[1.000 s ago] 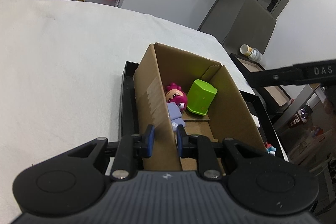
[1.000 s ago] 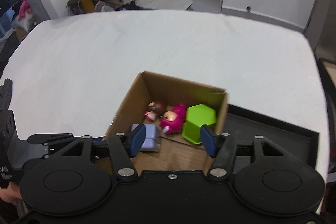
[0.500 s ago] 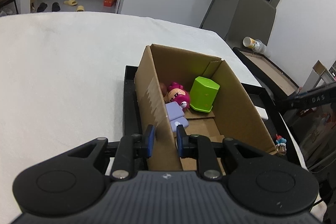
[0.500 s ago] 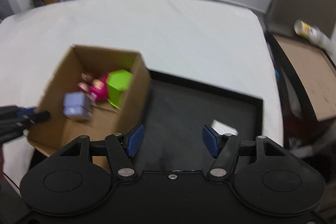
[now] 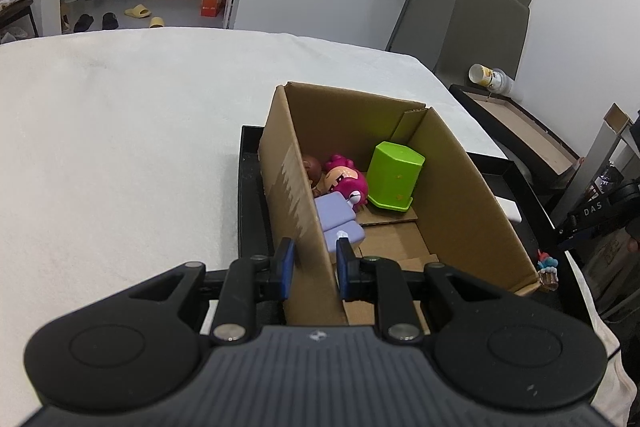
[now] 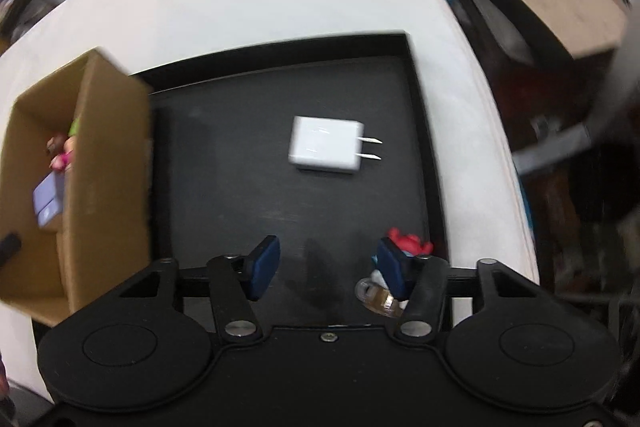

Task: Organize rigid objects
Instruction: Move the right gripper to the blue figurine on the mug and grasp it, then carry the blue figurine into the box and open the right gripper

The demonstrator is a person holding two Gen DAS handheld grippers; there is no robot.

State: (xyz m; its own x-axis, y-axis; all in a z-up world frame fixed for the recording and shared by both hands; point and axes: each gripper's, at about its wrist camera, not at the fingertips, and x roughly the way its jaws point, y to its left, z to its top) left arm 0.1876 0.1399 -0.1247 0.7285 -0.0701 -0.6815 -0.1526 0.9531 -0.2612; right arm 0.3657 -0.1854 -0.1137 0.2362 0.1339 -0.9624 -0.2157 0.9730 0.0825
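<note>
The small figurine sits just outside the right gripper's parted jaws.

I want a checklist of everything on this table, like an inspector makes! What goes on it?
Surface: white cloth-covered table, with a black tray on it.
Job's things: cardboard box on the tray holds a green block, pink figure, brown figure and lilac block. White charger and a small red-and-blue figure lie loose on the tray.
Clutter: nothing seen.
Grippers: left gripper shut on the box's wall. Right gripper open over the tray, jaws just been closing, nothing between them; the small figure sits behind one finger.
Cables: nothing seen.
Surroundings: grey chair, slippers on the floor.
</note>
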